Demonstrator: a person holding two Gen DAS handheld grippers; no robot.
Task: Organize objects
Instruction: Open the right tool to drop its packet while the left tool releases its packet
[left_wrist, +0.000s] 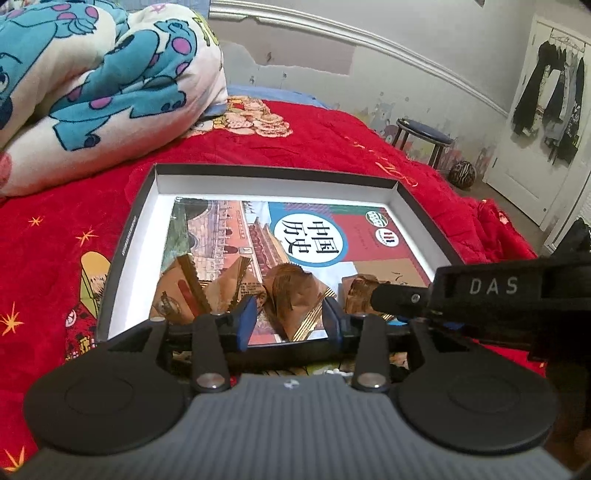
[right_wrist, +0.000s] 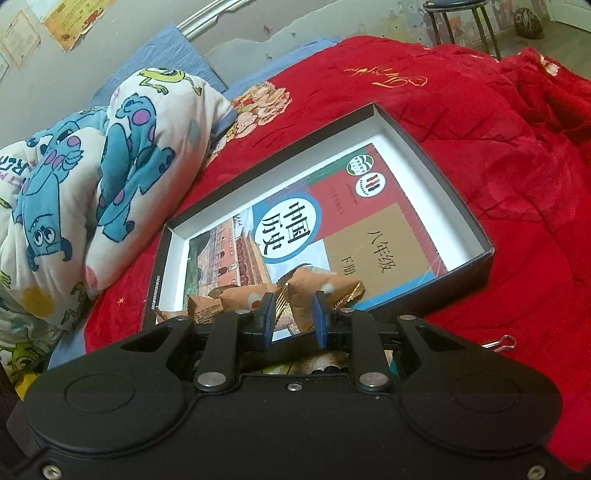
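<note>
Left hand-held gripper (left_wrist: 290, 319) gapes, right hand-held gripper (right_wrist: 293, 321) grip unclear, by four packets (left_wrist: 291, 291), one book (left_wrist: 314, 236), one box (left_wrist: 277, 171)

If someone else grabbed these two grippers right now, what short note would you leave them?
Left gripper: open, a snack packet between its fingers but not pinched.
Right gripper: jaws narrow with a gap, nothing visibly pinched; it hovers at the near edge of the box.
Things: the box lies open on the red blanket, a textbook flat inside, several packets on the book's near end.
Done: book and packets are in the box.
Left: hard to tell; a small metal clip lies on the blanket beside the box, and no lid is in view.
</note>
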